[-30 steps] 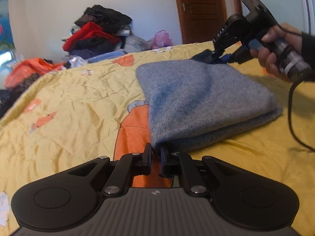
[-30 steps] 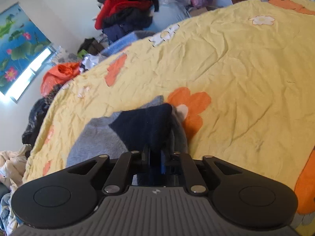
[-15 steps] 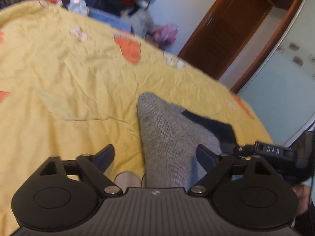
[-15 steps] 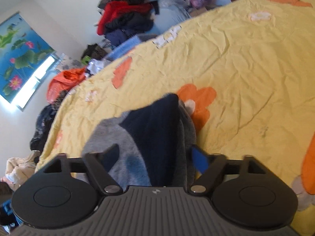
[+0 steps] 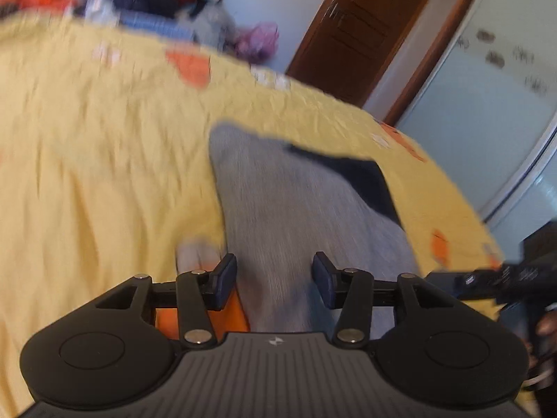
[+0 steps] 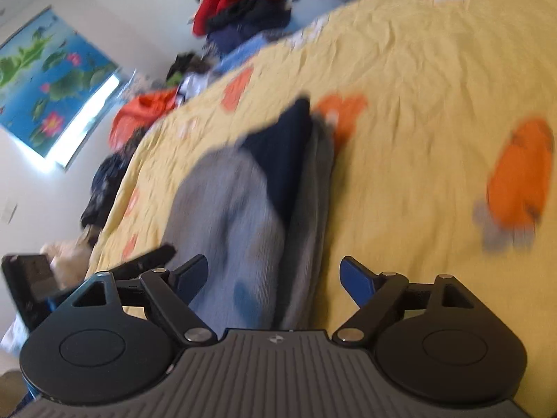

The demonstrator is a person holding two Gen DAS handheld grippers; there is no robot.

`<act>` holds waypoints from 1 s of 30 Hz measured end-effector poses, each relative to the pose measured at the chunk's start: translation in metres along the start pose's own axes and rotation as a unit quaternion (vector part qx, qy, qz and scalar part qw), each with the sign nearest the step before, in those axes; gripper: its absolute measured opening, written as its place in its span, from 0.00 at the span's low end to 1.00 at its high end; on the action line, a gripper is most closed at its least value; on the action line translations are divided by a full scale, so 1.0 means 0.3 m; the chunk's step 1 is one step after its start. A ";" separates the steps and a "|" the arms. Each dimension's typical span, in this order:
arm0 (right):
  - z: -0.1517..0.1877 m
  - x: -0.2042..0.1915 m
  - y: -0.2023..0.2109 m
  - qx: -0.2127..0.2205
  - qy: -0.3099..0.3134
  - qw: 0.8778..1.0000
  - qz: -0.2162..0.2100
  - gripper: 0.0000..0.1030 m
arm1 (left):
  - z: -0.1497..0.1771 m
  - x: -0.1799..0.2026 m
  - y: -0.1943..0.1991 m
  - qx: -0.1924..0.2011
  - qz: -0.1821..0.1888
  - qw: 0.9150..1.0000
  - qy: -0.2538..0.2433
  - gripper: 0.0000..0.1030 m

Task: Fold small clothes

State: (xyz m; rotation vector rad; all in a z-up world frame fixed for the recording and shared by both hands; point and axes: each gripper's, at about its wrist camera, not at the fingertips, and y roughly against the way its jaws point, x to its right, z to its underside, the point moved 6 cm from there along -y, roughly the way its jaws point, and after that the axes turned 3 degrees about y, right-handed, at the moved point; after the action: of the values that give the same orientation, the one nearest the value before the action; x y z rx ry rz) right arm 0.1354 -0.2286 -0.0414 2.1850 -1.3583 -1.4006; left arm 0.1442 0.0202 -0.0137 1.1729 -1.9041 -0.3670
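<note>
A folded grey knit garment (image 5: 296,209) with a dark navy part (image 5: 362,181) lies on the yellow flowered bedsheet (image 5: 87,139). My left gripper (image 5: 273,275) hovers at its near end. Its jaws are closing, the grey cloth shows between them, and the pads do not press on it. In the right wrist view the same garment (image 6: 229,209) lies with its navy part (image 6: 282,160) on top. My right gripper (image 6: 275,271) is over its near edge, jaws opening wide with no pad on the cloth. The right tool's black body (image 5: 515,275) shows at the left wrist view's right edge.
A heap of red and dark clothes (image 6: 243,3) is piled beyond the bed's far side, with an orange garment (image 6: 146,108) nearby. A wooden door (image 5: 355,35) and a pale sliding panel (image 5: 487,122) stand to the right. A window with a lotus blind (image 6: 45,80) is on the left.
Both grippers were shut on the garment a second ago and have let go, their jaws now apart. The left gripper rolled and swung along the garment. Both views are blurred by motion.
</note>
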 end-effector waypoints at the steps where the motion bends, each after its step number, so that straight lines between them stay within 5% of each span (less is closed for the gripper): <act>1: 0.041 0.002 0.007 -0.009 -0.004 1.000 -0.007 0.81 | 0.034 -0.014 0.003 -0.015 0.017 0.999 0.028 0.46; 5: 0.121 -0.040 0.019 -0.025 -0.029 0.998 -0.048 0.78 | 0.106 -0.031 -0.011 -0.045 0.081 0.988 0.120 0.48; 7: 0.140 -0.068 -0.006 -0.039 -0.024 0.998 -0.049 0.60 | 0.096 -0.031 -0.028 -0.055 0.075 0.986 0.141 0.40; 8: 0.145 -0.072 -0.018 -0.043 -0.016 0.998 -0.036 0.35 | 0.094 -0.032 -0.038 -0.063 0.051 0.988 0.135 0.17; 15: 0.195 -0.142 0.113 -0.028 0.040 0.998 -0.046 0.28 | 0.141 0.086 0.123 -0.047 0.003 0.999 0.001 0.14; 19: 0.282 -0.138 0.132 -0.051 0.062 0.996 -0.027 0.30 | 0.255 0.113 0.098 -0.054 -0.061 0.991 -0.110 0.16; 23: 0.277 -0.132 0.129 -0.043 0.037 0.998 -0.023 0.48 | 0.259 0.152 0.177 -0.001 -0.114 0.977 -0.183 0.31; 25: 0.213 -0.146 0.196 0.006 0.049 0.998 -0.027 0.57 | 0.249 0.191 0.242 0.056 -0.157 0.954 -0.248 0.53; 27: 0.117 -0.164 0.237 0.060 0.080 0.995 -0.006 0.61 | 0.223 0.256 0.251 0.112 -0.183 0.925 -0.313 0.91; 28: 0.062 -0.173 0.228 0.075 0.085 0.993 0.006 0.62 | 0.203 0.283 0.233 0.126 -0.182 0.918 -0.329 0.91; 30: -0.051 -0.196 0.166 0.092 0.077 0.993 0.006 0.62 | 0.141 0.325 0.148 0.117 -0.161 0.923 -0.328 0.91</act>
State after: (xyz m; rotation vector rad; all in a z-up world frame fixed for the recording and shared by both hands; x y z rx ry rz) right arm 0.1114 -0.2142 0.0319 2.3392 -1.4931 -1.1166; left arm 0.0652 -0.0459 0.0379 1.6825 -2.3668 -0.8106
